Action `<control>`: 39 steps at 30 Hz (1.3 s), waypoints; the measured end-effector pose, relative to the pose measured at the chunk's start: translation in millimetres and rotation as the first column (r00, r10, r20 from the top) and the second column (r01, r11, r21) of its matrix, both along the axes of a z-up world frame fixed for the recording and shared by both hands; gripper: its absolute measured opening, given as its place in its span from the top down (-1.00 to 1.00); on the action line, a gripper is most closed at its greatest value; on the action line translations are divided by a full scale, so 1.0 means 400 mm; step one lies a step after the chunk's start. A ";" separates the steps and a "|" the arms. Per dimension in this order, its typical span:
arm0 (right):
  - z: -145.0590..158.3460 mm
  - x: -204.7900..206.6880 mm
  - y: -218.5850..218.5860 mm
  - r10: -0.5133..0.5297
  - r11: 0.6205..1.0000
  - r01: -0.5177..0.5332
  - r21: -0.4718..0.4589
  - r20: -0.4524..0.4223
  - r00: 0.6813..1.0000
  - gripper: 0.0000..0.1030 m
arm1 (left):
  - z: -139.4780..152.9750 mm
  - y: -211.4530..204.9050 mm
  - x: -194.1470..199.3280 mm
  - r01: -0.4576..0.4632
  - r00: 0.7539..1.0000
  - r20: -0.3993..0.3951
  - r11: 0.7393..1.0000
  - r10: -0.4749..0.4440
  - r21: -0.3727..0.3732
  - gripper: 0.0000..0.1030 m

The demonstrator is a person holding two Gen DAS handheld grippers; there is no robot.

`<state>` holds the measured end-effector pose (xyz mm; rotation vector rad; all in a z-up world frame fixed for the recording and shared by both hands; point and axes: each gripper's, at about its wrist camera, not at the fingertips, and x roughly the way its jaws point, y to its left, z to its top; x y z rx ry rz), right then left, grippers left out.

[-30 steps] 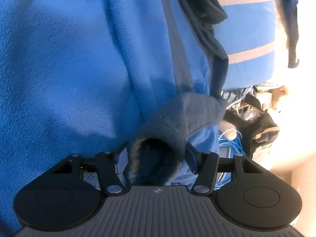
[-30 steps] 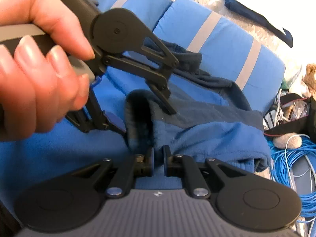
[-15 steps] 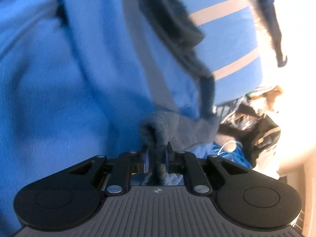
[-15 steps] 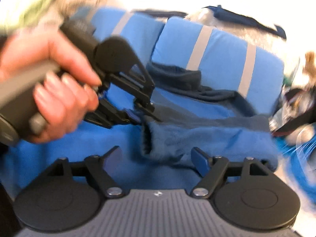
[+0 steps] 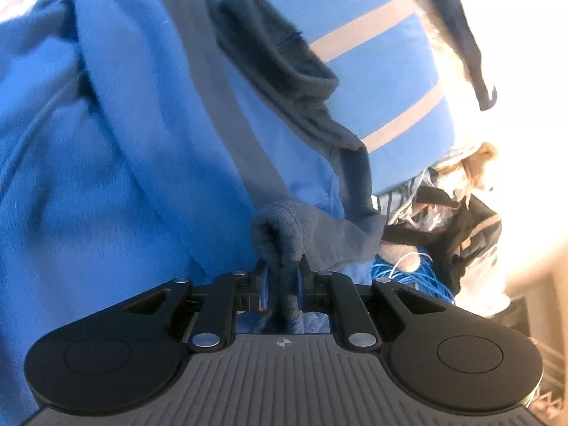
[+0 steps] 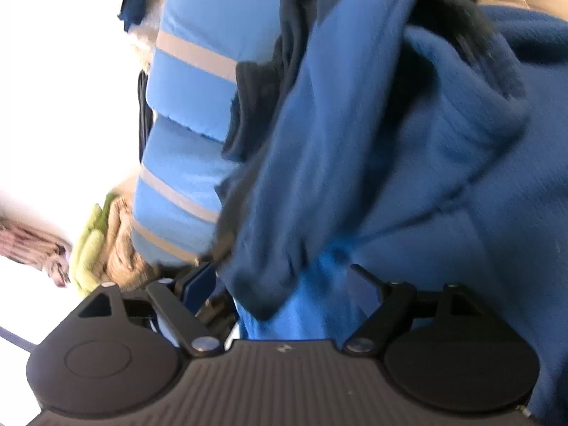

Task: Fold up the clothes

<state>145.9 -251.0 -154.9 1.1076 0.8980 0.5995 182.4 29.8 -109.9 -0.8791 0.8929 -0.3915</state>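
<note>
Blue cushions [image 5: 383, 81] with pale grey stripes fill the upper right of the left wrist view. Below them, at right, lie a coil of blue cable [image 5: 419, 280] and a dark bag [image 5: 461, 227]. Glaring white light washes out the right edge. In the right wrist view, a yellow-green cloth [image 6: 90, 248] sits at lower left.

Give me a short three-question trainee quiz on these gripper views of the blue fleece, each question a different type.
1. True or false: the left gripper is shut on the grey fleece cuff.
2. The right gripper's jaws stand: A) clamped shut B) wide apart.
3. Fill in: the blue cushions behind the blue fleece garment have pale ____.

Key: 1 true; 2 B; 3 stripes.
</note>
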 end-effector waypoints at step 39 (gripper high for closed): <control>0.055 0.088 -0.033 -0.026 0.977 0.011 0.212 0.066 0.997 0.81 | -0.094 0.012 0.007 -0.027 0.985 -0.172 0.941 -0.033 -0.338 -0.15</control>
